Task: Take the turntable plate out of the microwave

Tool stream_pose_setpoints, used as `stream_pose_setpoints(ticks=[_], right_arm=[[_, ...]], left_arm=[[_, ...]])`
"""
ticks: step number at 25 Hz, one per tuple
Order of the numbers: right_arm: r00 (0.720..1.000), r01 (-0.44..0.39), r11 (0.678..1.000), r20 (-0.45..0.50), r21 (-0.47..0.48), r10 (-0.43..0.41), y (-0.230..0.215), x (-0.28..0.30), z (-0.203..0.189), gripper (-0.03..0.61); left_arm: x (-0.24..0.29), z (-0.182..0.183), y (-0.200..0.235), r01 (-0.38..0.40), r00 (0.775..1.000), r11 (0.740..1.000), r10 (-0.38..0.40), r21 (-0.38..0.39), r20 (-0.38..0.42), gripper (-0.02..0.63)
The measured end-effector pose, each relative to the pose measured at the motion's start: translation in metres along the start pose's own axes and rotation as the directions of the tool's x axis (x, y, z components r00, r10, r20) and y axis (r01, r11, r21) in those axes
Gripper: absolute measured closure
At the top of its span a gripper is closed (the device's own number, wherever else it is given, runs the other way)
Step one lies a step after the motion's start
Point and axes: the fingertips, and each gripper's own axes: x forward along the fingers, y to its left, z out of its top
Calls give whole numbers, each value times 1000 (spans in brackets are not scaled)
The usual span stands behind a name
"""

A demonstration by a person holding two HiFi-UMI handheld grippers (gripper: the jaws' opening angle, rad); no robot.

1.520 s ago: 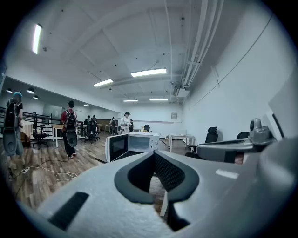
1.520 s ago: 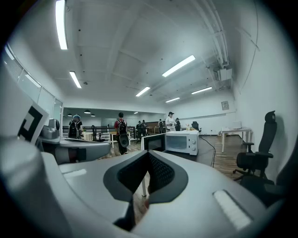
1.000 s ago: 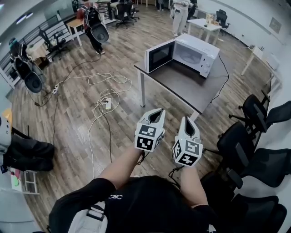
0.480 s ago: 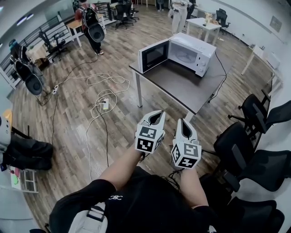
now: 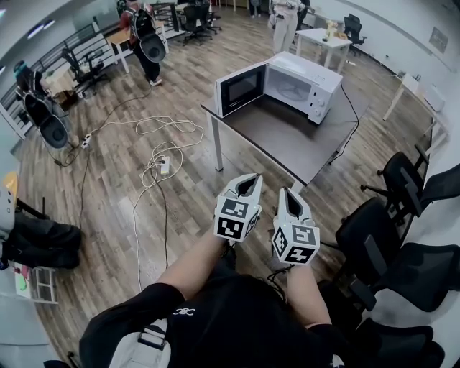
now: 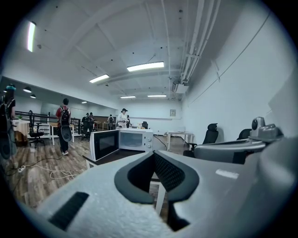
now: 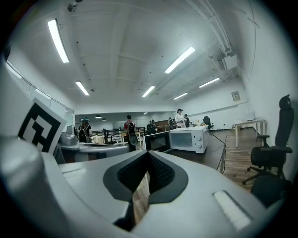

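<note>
A white microwave (image 5: 305,85) stands at the far end of a dark table (image 5: 287,140), its door (image 5: 241,88) swung open to the left. The cavity looks pale inside and I cannot make out the turntable plate. My left gripper (image 5: 248,184) and right gripper (image 5: 289,196) are held side by side over the floor, well short of the table and pointing at it. Both are shut with nothing in them. The microwave (image 6: 135,139) shows far ahead in the left gripper view, past the closed left gripper (image 6: 152,154). It is also small and distant as the microwave (image 7: 188,139) beyond the right gripper (image 7: 148,154).
Black office chairs (image 5: 402,183) crowd the right side next to the table. Cables and a power strip (image 5: 164,164) lie on the wooden floor to the left. A person with a backpack (image 5: 147,36) and another person (image 5: 286,20) stand at the back near a white table (image 5: 323,37).
Both grippers have drifted a little toward the table, still shut and side by side. In the head view the table and microwave have slid slightly left.
</note>
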Motion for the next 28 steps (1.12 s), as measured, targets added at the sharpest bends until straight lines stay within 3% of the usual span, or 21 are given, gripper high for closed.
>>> stream_pose_setpoints(ticks=[12, 28], right_arm=[[1000, 31, 999, -5, -21, -31, -42, 97, 19, 569], [984, 179, 983, 19, -51, -178, -83, 245, 47, 569]], left_arm=[[97, 25, 47, 47, 999, 999, -47, 2, 7, 603], [227, 56, 139, 163, 986, 987, -163, 5, -14, 603]])
